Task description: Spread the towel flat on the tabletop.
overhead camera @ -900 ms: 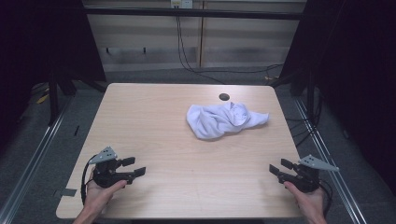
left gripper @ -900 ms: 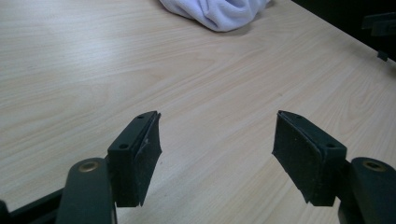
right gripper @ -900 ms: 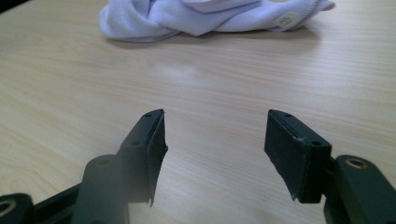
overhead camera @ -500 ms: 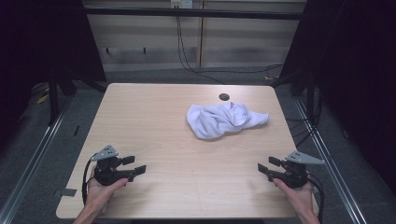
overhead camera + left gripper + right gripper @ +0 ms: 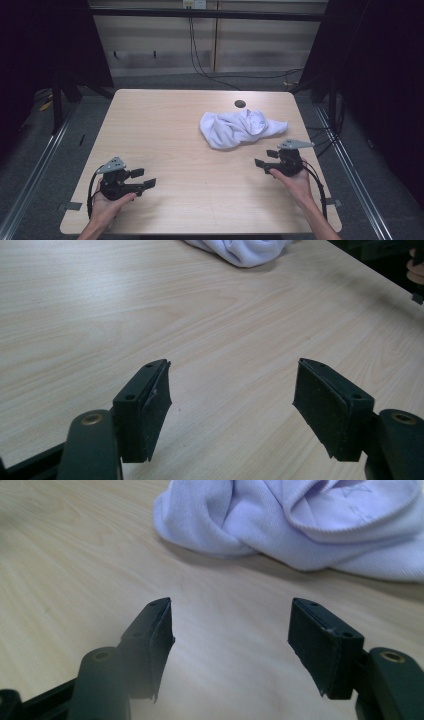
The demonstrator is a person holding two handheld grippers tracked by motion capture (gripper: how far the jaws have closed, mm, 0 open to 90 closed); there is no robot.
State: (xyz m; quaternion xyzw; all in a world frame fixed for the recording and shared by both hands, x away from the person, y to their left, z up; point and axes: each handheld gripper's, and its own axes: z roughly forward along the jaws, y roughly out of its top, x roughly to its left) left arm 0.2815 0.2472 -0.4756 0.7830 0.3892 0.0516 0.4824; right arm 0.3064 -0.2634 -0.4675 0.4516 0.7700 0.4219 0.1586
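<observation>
A crumpled white cloth (image 5: 239, 128) lies on the far right part of the wooden table (image 5: 175, 140). My right gripper (image 5: 266, 158) is open, a short way in front of the cloth's near edge, with nothing between its jaws. In the right gripper view the cloth (image 5: 300, 520) spreads just beyond the open right gripper (image 5: 230, 640). My left gripper (image 5: 143, 178) rests open near the front left corner, far from the cloth. In the left gripper view the left gripper (image 5: 232, 405) frames bare wood, and the cloth (image 5: 240, 249) sits at the top edge.
A dark round hole (image 5: 240, 104) marks the tabletop just behind the cloth. Black frame posts and cables stand behind the table. The table's right edge (image 5: 320, 165) runs close to my right hand.
My right gripper has moved forward and left, from the front right corner toward the cloth. The left gripper has barely shifted. The cloth has not moved.
</observation>
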